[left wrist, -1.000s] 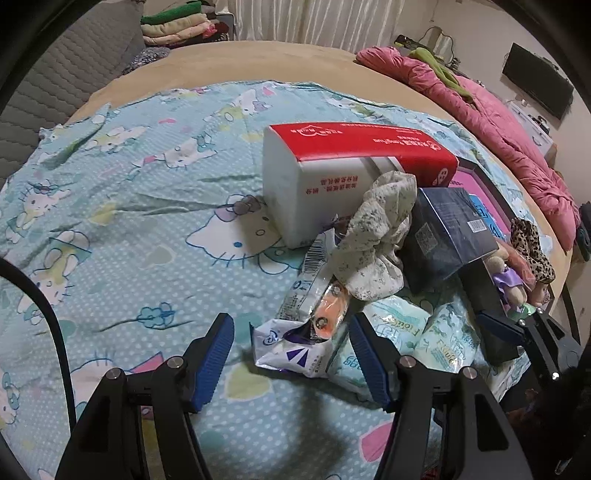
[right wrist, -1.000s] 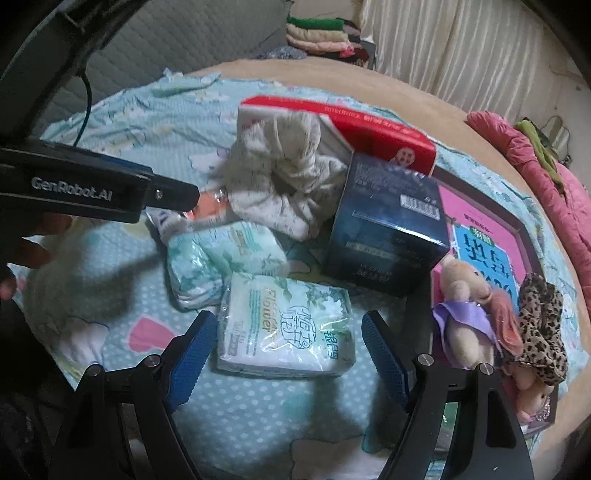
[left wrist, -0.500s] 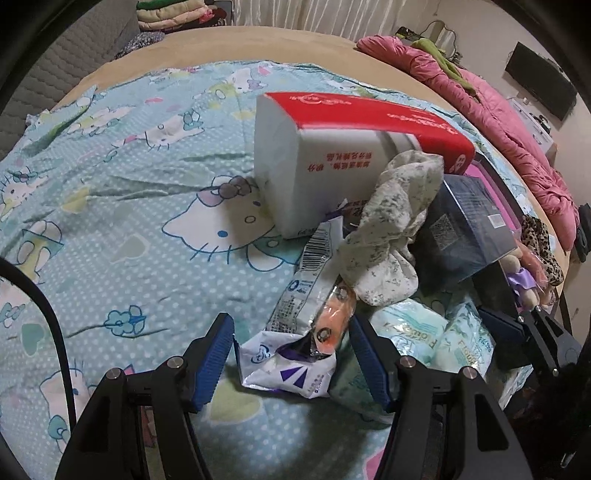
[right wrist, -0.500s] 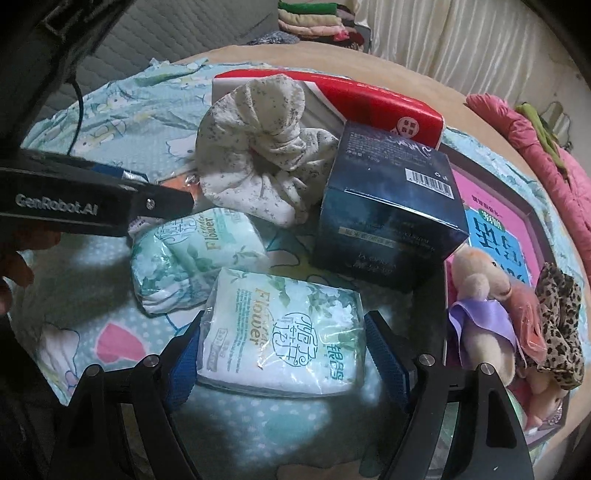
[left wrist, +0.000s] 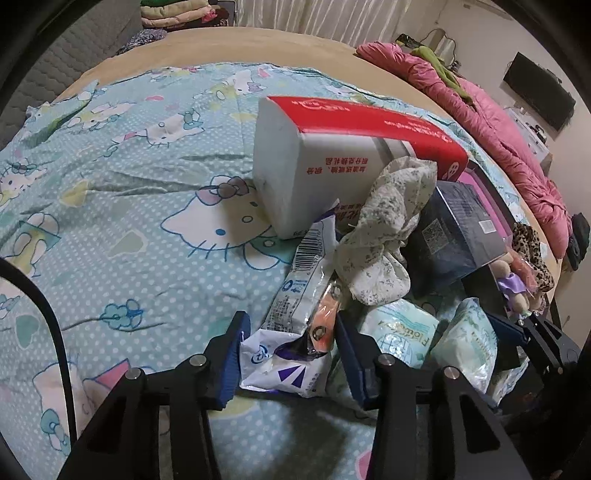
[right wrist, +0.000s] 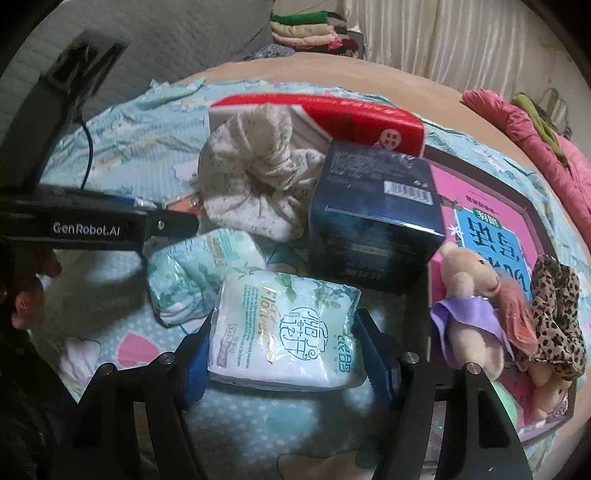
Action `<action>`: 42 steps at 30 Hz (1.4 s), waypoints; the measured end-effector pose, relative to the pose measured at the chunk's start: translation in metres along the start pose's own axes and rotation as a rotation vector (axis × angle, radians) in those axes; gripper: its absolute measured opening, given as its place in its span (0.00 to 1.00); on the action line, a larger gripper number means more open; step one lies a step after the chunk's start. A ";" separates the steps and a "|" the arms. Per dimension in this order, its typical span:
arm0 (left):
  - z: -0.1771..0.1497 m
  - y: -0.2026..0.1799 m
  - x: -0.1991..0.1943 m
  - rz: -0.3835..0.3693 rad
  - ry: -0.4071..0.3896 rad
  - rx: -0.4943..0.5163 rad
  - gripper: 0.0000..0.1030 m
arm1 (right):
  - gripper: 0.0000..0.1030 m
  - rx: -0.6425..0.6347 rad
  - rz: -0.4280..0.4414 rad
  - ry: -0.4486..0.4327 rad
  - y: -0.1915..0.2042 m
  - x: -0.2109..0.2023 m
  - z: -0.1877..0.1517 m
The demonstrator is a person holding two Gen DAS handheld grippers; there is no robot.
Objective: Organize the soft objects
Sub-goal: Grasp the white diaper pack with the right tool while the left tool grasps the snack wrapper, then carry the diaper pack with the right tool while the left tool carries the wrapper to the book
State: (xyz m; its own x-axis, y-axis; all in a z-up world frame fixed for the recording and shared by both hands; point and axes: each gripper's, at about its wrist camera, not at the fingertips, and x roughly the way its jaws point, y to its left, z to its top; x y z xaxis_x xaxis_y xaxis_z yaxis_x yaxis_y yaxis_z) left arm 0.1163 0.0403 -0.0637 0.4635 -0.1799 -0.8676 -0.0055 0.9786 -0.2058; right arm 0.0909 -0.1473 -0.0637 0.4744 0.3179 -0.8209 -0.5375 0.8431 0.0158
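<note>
On a Hello Kitty sheet [left wrist: 122,206] lies a heap of soft things. My left gripper [left wrist: 288,350] is open, its blue pads on either side of a white and blue snack packet [left wrist: 288,365] that has an orange wrapper [left wrist: 325,314] on it. My right gripper [right wrist: 284,350] is open, its pads close around a white and green tissue pack [right wrist: 284,332]. A second tissue pack [right wrist: 192,280] lies to its left. A rolled speckled cloth [right wrist: 255,184] leans on a red and white tissue box [left wrist: 332,155].
A dark blue box [right wrist: 373,221] stands behind the tissue pack. A pink tray [right wrist: 480,221] on the right holds a plush doll [right wrist: 469,314] and a leopard scrunchie [right wrist: 557,317]. A pink quilt [left wrist: 498,125] lies at the bed's far right. Folded clothes [right wrist: 310,26] are stacked far back.
Both grippers have moved forward. The left pads now flank the snack packet and have narrowed. The right pads now flank the tissue pack closely.
</note>
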 end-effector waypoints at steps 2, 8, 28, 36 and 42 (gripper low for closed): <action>-0.002 0.000 -0.006 0.012 -0.013 0.001 0.45 | 0.69 0.005 0.009 -0.019 -0.002 -0.006 -0.001; -0.006 0.000 -0.023 0.045 -0.034 0.000 0.43 | 0.69 0.001 0.032 -0.058 0.001 -0.018 0.001; -0.002 -0.014 -0.099 0.128 -0.163 -0.002 0.41 | 0.69 0.060 0.075 -0.202 -0.013 -0.058 0.009; 0.001 -0.031 -0.120 0.120 -0.201 0.020 0.41 | 0.69 0.084 0.082 -0.256 -0.021 -0.074 0.010; 0.005 -0.046 -0.131 0.111 -0.221 0.036 0.41 | 0.69 0.113 0.077 -0.291 -0.030 -0.086 0.009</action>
State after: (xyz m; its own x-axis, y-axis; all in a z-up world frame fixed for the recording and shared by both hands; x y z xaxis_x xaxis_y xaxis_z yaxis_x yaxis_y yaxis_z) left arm 0.0605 0.0191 0.0620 0.6441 -0.0483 -0.7635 -0.0376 0.9948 -0.0946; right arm 0.0728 -0.1962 0.0120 0.6239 0.4795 -0.6171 -0.5062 0.8496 0.1483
